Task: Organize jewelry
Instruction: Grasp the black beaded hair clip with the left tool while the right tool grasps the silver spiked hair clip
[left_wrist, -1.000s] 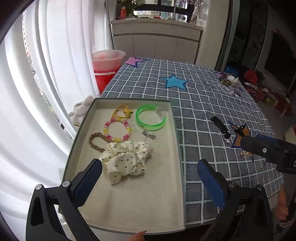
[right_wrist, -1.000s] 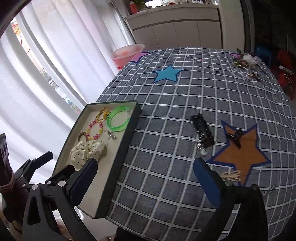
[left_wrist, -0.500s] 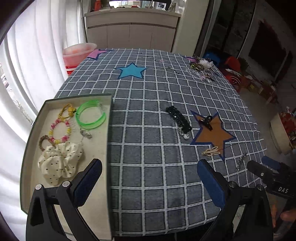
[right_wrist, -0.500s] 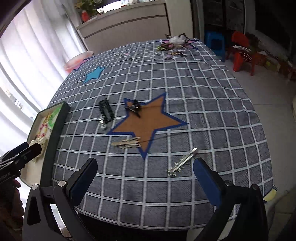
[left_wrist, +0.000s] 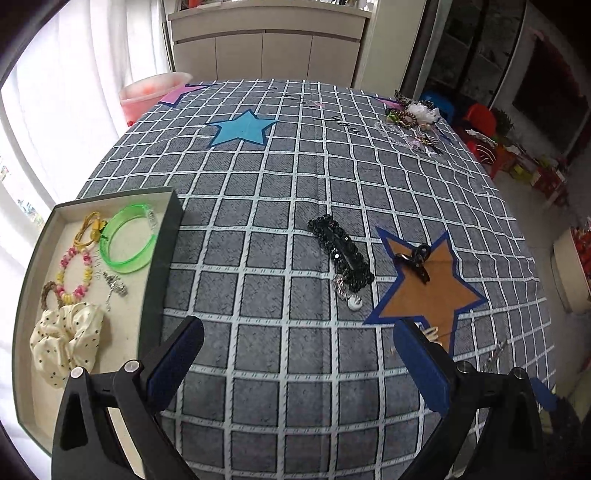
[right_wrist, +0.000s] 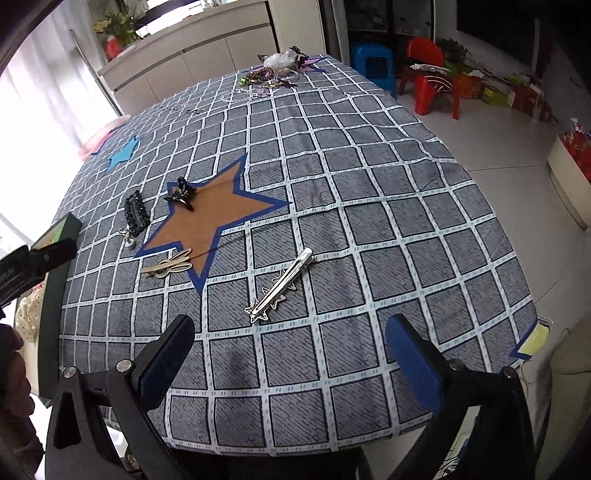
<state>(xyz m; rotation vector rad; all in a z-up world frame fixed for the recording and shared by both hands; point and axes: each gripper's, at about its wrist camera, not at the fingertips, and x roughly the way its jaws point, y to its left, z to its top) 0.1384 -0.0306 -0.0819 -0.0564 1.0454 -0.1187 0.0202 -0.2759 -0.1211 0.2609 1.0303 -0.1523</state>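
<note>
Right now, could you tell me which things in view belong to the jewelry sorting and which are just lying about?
Part of the job:
tray
green bangle
bead bracelet
scrunchie
black barrette
claw clip
silver star clip
beige clip
far pile

Just lying about:
pink bucket
red chair
blue stool
cabinet

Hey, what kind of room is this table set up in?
Probably a home living or dining room: a cloth-covered table beside curtained windows, a built-in cabinet behind it, and small red and blue plastic chairs on the tiled floor.
</note>
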